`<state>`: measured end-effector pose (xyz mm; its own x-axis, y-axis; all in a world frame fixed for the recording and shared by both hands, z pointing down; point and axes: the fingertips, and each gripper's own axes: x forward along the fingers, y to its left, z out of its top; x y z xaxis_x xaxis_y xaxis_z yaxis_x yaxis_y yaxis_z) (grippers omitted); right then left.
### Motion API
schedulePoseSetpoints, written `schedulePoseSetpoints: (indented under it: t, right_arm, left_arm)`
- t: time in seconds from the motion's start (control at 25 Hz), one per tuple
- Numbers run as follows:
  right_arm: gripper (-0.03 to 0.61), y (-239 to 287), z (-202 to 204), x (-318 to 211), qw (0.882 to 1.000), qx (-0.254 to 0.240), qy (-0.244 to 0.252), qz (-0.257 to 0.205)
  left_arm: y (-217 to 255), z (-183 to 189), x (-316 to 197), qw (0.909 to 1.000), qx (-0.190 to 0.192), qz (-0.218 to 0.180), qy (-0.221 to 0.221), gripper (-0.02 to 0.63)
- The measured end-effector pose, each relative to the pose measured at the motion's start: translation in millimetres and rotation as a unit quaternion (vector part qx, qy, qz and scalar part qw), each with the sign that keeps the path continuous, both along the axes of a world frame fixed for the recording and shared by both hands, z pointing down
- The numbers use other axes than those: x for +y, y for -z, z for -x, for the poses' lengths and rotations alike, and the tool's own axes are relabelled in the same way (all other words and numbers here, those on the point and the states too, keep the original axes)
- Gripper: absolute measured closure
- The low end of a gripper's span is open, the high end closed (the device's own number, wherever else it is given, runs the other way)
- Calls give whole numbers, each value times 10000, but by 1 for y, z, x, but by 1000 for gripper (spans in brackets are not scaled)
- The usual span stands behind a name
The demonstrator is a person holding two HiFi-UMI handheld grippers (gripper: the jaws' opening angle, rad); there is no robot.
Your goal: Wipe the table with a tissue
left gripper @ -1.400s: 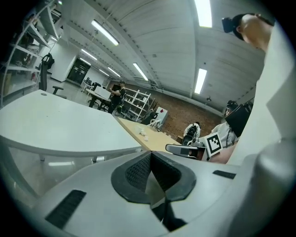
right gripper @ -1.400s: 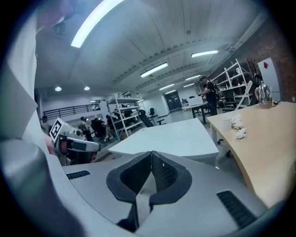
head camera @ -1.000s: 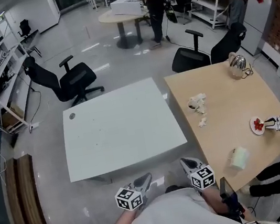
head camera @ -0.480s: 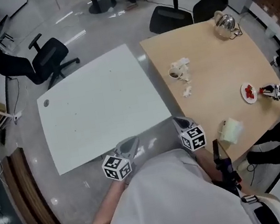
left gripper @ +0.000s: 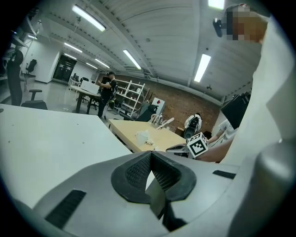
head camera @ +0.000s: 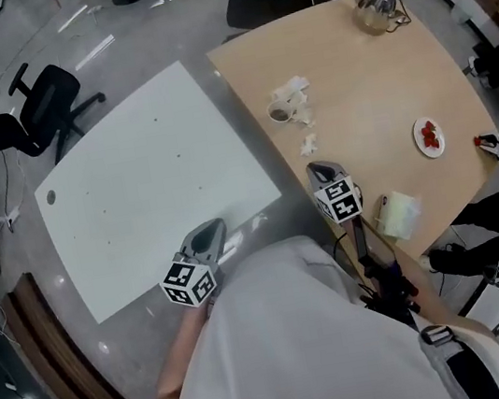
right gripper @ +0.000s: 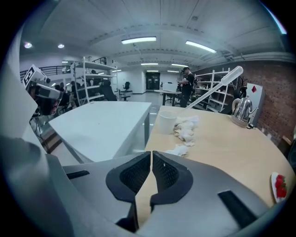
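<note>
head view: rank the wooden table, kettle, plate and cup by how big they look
1. wooden table, by far the largest
2. kettle
3. plate and cup: these look about alike, so I won't rank them against each other

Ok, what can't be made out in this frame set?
Cup contents: too small in head view; right gripper view shows only its side.
Red food on plate: too small in head view, cut by the right gripper view's edge.
Pale roll-like thing at the wooden table's edge: head view only, blurred.
</note>
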<state>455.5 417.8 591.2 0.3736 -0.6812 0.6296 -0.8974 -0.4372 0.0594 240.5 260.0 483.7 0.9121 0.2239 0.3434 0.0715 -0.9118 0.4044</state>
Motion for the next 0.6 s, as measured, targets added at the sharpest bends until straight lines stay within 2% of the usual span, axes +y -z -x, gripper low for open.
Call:
schedulePoseSetpoints:
  t: [0.12,0.24,0.28,0.32,0.36,0.48,0.6]
  right_arm:
    - [559,-6,-31,3,9998,48,36,210]
    - [554,-9,-57,1,9996,-97,-151,201]
    - [526,-12,-63,-1,9992,-247,-258,175]
    - [458,-16,-67,-2,9981,-451,-394,153]
    - [429,-21,-71,-3,9962,-665,-554,134]
    - [413,-32,-76,-5,9902,-994,-969,171]
    - [413,-42,-77,-11,9877,-917,-1184,450]
  left_arm:
    - [-2,-8,-9,10000,-41,-19,65,607]
    - [1,-15,-20,9998,-32,-46,179,607]
    - [2,-17,-24,9997,-34,-46,225,607]
    - [2,-18,-27,9996,-41,-40,267,607]
    - [2,-19,-28,9995,-52,-32,300,607]
    - [-1,-21,-31,9993,-92,-24,351,607]
    - [-2,-22,-37,9991,-122,-57,410,607]
